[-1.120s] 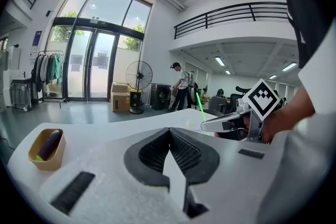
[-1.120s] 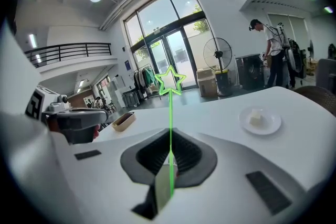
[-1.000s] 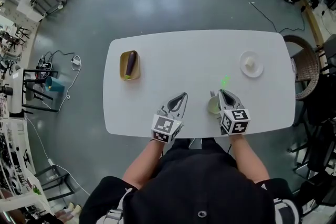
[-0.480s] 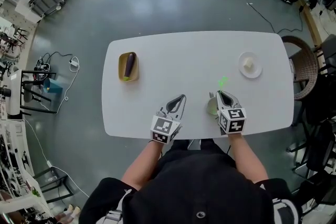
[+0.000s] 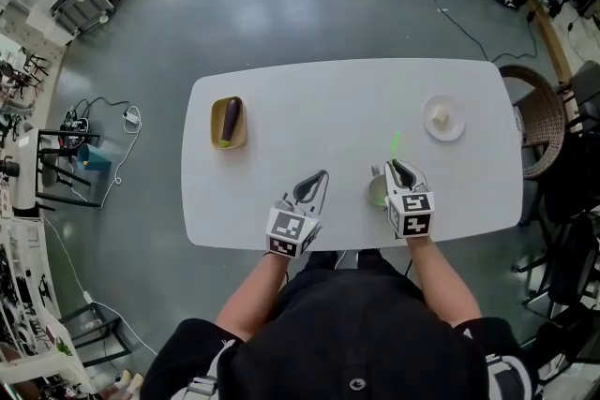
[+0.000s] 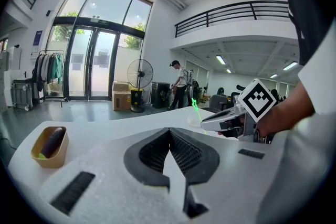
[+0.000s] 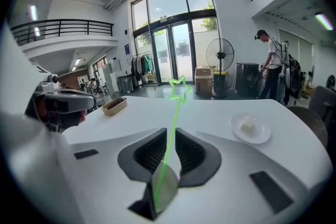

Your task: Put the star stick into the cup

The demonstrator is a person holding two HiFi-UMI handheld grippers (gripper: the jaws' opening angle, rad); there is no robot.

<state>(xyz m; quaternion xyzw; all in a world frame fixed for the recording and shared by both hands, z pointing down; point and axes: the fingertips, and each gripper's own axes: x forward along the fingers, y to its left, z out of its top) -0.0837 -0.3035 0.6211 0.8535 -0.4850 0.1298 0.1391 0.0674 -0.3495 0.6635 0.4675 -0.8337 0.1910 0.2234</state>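
Two grippers over the white oval table (image 5: 281,89): get the stick's foot into the cup.
Your left gripper (image 5: 323,175) sits with its jaws pressed together on nothing, so it needs no move. Your right gripper (image 5: 394,165) is clamped on the thin green star-topped stick (image 7: 175,118), which runs along the slot between the jaws with the star out front. The pale green round cup (image 5: 378,192) shows through the gap beneath them. Centre the stick's lower end over the cup's mouth, ease it down, and let go only once it is inside.
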